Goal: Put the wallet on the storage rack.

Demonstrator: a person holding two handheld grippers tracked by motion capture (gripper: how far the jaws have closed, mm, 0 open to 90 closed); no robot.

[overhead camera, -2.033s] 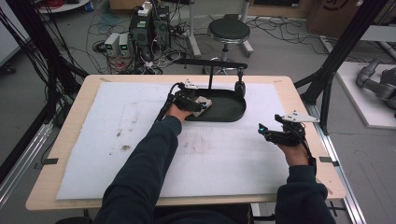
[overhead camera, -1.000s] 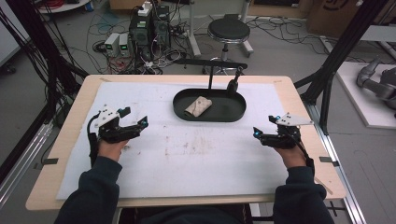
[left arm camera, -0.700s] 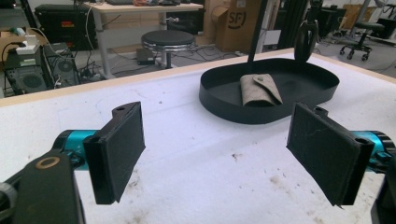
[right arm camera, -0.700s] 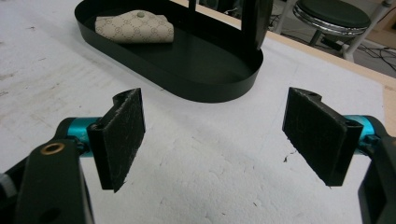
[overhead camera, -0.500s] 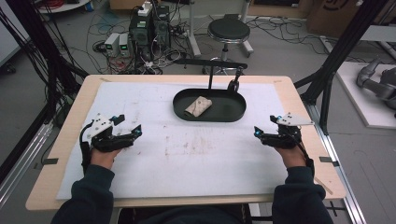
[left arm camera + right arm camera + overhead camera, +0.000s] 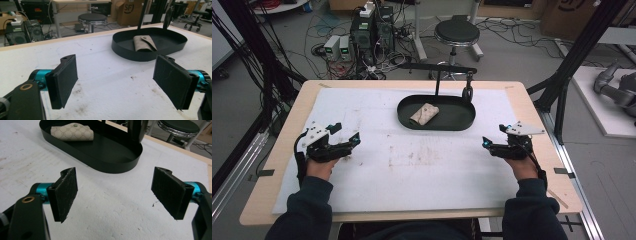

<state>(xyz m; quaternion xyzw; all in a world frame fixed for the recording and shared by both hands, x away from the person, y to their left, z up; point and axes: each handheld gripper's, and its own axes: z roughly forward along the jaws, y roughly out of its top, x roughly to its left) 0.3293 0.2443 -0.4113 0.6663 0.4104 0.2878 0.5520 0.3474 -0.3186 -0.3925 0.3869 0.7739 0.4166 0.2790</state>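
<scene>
Hidden/cut off: person's upper body cut by bottom edge of high view; only dark sleeves + hands seen. Tray stand (image 6: 438, 75) blurs against floor clutter behind, its top cut off in both gripper views.
Hard to tell: what the pouch (image 6: 424, 114) is made of; looks like a folded beige patterned piece w/ a snap button, seen best in right gripper view (image 6: 72, 132).
Pouch spot: inside black oval tray (image 6: 462, 119), left half, at far-centre of table (image 6: 532, 115).
Mat: white sheet (image 6: 422, 170) covers most of table, stained near middle.
Left gripper (image 6: 344, 135): held low over mat near left edge, pointing right and a bit toward tray; fingers (image 6: 65, 80) spread wide, nothing between.
Right gripper (image 6: 492, 142): low near right edge, pointing left; fingers (image 6: 65, 192) wide apart, empty.
Both: well apart from tray.
</scene>
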